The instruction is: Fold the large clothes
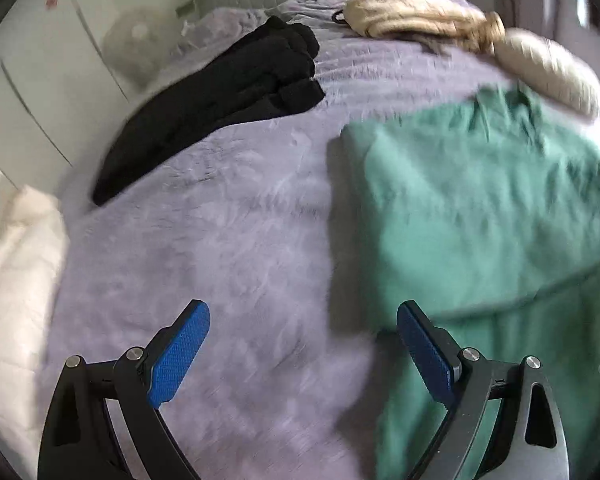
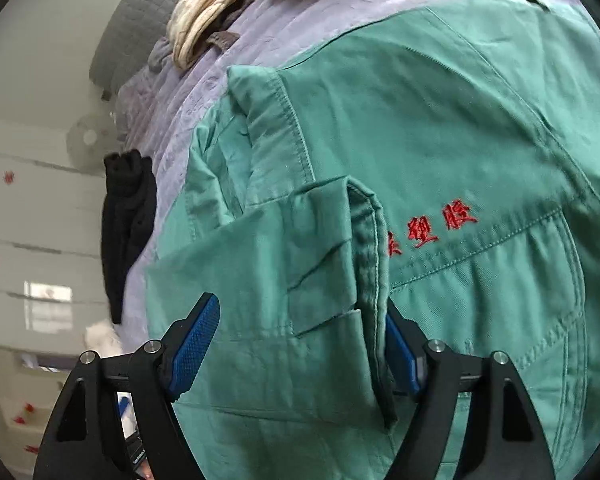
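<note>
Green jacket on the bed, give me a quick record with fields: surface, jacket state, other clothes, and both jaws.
surface: lilac blanket covering the bed
jacket state: green jacket lying partly folded, sleeve cuff laid across its front beside red embroidery
other clothes: black garment folded to the jacket's left; beige garment bunched near the headboard
left gripper: jaws open, empty, above the blanket
right gripper: jaws open, straddling the sleeve, pads not pressing
</note>
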`<state>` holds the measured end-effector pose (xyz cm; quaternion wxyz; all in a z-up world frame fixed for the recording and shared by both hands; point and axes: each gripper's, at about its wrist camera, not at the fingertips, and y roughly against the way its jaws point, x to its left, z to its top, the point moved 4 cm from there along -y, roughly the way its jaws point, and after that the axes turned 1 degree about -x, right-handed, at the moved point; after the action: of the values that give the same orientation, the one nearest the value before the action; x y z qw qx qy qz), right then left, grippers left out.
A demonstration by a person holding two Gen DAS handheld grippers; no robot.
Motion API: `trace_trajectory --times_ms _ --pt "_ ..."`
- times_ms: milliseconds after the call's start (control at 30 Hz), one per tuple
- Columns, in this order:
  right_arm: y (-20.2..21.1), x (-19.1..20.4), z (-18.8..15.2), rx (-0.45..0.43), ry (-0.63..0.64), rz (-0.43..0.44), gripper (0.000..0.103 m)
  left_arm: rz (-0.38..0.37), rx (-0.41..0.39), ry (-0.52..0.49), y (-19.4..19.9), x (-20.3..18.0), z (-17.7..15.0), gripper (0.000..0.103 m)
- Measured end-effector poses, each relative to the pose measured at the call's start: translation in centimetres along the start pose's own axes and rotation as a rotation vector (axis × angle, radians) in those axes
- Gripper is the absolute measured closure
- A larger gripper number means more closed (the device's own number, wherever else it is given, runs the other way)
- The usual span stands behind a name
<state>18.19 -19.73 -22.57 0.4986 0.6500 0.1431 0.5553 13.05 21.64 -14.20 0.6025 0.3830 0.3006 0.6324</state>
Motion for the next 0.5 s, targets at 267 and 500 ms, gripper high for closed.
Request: trace_trajectory --times_ms 267,500 --pt "-0.8 -0.9 0.6 0.051 0.093 -0.152 0.095 -0.067 0.041 0.201 -6.3 -1.5 5.1 0.008" --pt "1.5 2.8 2.7 -0.020 0.344 -0.182 0.095 0.049 -0.052 0.028 -1.7 -1.1 2.4 0.008"
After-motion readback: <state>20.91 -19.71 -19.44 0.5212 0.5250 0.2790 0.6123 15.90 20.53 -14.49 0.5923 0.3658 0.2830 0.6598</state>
